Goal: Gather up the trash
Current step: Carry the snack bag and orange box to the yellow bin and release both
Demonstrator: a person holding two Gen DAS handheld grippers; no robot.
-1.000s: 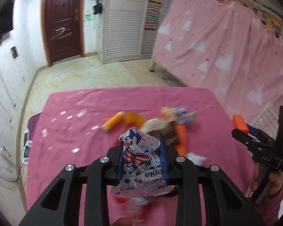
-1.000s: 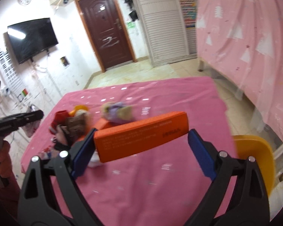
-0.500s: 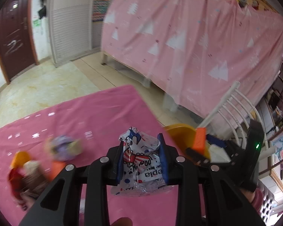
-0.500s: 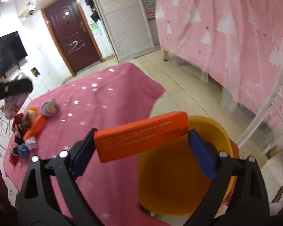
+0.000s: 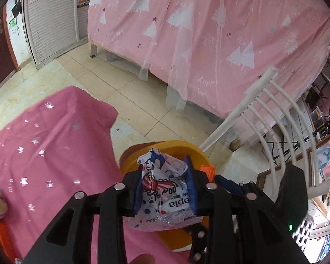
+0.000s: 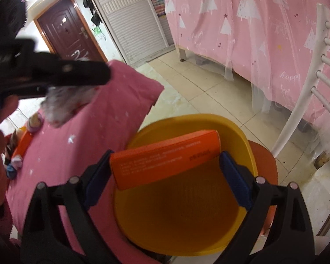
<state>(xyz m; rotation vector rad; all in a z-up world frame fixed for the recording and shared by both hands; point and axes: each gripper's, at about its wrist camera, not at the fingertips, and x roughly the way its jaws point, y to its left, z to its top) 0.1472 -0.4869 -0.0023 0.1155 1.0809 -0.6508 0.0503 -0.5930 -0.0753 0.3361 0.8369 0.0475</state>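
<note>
**A:** What are you carrying, and where is it?

**B:** My left hand-held gripper [image 5: 165, 187] has a crumpled printed wrapper [image 5: 162, 189] between its blue pads, hanging over the yellow bin [image 5: 165, 147]. Its jaws have just been opening, narrow, with the wrapper between them and seemingly touching both pads. My right hand-held gripper [image 6: 165, 171] stands wide, clamped endwise on an orange box [image 6: 165, 158], directly above the bin's mouth [image 6: 242, 132].

**A:** So which step is this?

**B:** The drop, I'd say. Both pieces are over the bin, so next I need to spread the jaws enough for each to fall inside. The wrapper is light and might cling to a pad, and it sits near the bin's rim beside the counter.

**A:** And what's left around you?

**B:** The counter [image 6: 121, 110], under a pink star-speckled cloth, touches the bin's side; more small litter [image 6: 22, 145] lies at its far end. Beyond are a tiled floor [image 5: 143, 92], a white chair [image 5: 275, 114], a bed draped in pink tree-print fabric [image 5: 209, 33], a louvred wardrobe [image 6: 129, 22] and a dark door [image 6: 66, 33]
</note>
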